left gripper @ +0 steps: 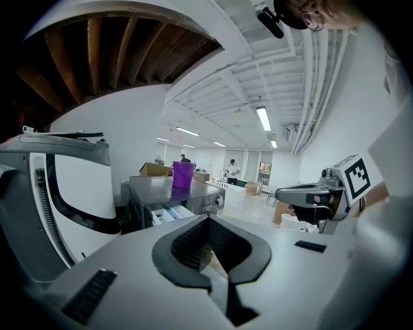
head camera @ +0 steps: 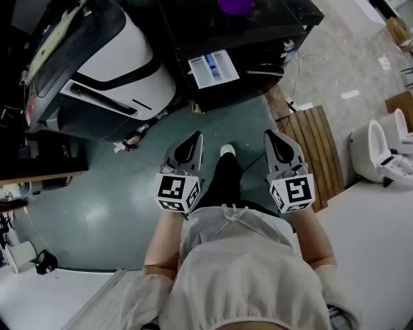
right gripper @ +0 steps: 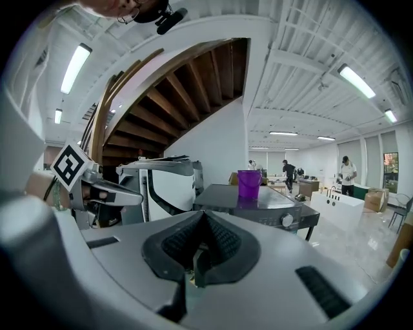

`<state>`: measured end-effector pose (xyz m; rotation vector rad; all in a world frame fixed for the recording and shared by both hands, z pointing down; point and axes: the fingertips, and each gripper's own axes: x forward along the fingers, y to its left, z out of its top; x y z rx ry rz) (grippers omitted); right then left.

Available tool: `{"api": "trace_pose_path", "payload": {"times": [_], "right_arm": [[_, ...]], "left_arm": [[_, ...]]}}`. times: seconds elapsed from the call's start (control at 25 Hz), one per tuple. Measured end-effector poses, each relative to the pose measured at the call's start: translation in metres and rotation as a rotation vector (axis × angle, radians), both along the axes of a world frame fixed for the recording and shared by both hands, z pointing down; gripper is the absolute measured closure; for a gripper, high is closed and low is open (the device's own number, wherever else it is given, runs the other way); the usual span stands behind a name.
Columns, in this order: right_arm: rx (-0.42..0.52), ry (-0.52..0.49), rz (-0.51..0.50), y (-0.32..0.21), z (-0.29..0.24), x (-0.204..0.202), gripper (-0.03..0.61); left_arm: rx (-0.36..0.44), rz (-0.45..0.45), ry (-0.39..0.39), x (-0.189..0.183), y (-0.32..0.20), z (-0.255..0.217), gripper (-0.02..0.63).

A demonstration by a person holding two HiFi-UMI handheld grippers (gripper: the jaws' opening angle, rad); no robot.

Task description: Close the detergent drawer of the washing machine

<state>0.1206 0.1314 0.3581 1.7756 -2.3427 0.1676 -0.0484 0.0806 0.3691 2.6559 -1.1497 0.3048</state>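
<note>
The dark washing machine [head camera: 258, 38] stands ahead of me with its white and blue detergent drawer [head camera: 213, 69] pulled out at the front. A purple bucket [head camera: 233, 5] sits on top. My left gripper [head camera: 192, 143] and right gripper [head camera: 276, 140] are held side by side short of the machine, apart from the drawer, both shut and empty. In the left gripper view the left gripper [left gripper: 208, 222] points at the machine [left gripper: 193, 196] and the drawer [left gripper: 169, 213] shows. In the right gripper view the right gripper [right gripper: 201, 218] faces the machine [right gripper: 258, 203]; the drawer is hidden there.
A large white and black appliance [head camera: 97, 58] lies tilted at the left. A wooden slatted platform [head camera: 313, 145] and a white toilet [head camera: 381, 151] are at the right. My white shoe [head camera: 227, 150] is on the green floor [head camera: 97, 200] between the grippers.
</note>
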Motion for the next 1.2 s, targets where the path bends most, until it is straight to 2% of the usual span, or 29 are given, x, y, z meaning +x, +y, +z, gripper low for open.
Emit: {"api": "trace_pose_path", "payload": {"times": [0.64,0.92,1.2], "right_arm": [[-0.162,0.000,-0.125,-0.184,0.091,0.008,0.574],[-0.195,-0.004,-0.159,-0.230,0.118,0.003,0.574],[-0.202,-0.011,-0.188,-0.252,0.126,-0.004,0.574]], "left_arm": [[-0.229,-0.170,-0.034,0.016,-0.156,0.135,0.595],[-0.337,-0.178,-0.003,0.025,-0.173,0.176,0.595],[-0.355,-0.181,0.011,0.024,-0.176,0.185,0.597]]}}
